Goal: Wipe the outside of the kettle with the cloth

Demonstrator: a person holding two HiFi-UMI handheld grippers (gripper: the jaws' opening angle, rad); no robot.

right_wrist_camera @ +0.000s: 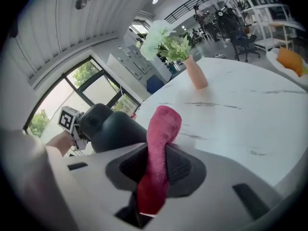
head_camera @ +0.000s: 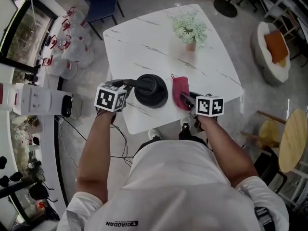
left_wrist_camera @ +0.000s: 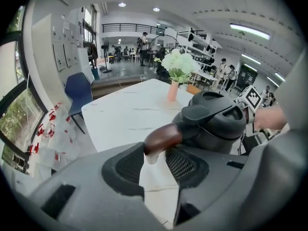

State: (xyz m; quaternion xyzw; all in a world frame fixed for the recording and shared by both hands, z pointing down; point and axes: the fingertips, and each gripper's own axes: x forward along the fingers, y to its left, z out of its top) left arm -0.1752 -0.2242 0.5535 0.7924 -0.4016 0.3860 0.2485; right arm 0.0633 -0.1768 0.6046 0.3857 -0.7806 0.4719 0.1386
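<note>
A black kettle (head_camera: 151, 91) stands near the front edge of the white marble table (head_camera: 144, 37), its lid shut. Its brown-tipped handle (left_wrist_camera: 162, 137) points left. My left gripper (head_camera: 131, 84) is shut on that handle, whose end sits between the two pads (left_wrist_camera: 185, 163). A red cloth (head_camera: 179, 86) hangs folded just right of the kettle, apart from it, with my right gripper (head_camera: 184, 99) shut on it. In the right gripper view the cloth (right_wrist_camera: 161, 148) rises out of the jaws and the kettle (right_wrist_camera: 108, 129) lies to its left.
A pink vase of pale flowers (head_camera: 191, 29) stands at the table's far side. A blue chair (head_camera: 98, 1) sits beyond the table, and water bottles (head_camera: 72, 52) crowd the floor at left. A round wooden table (head_camera: 292, 139) is at right.
</note>
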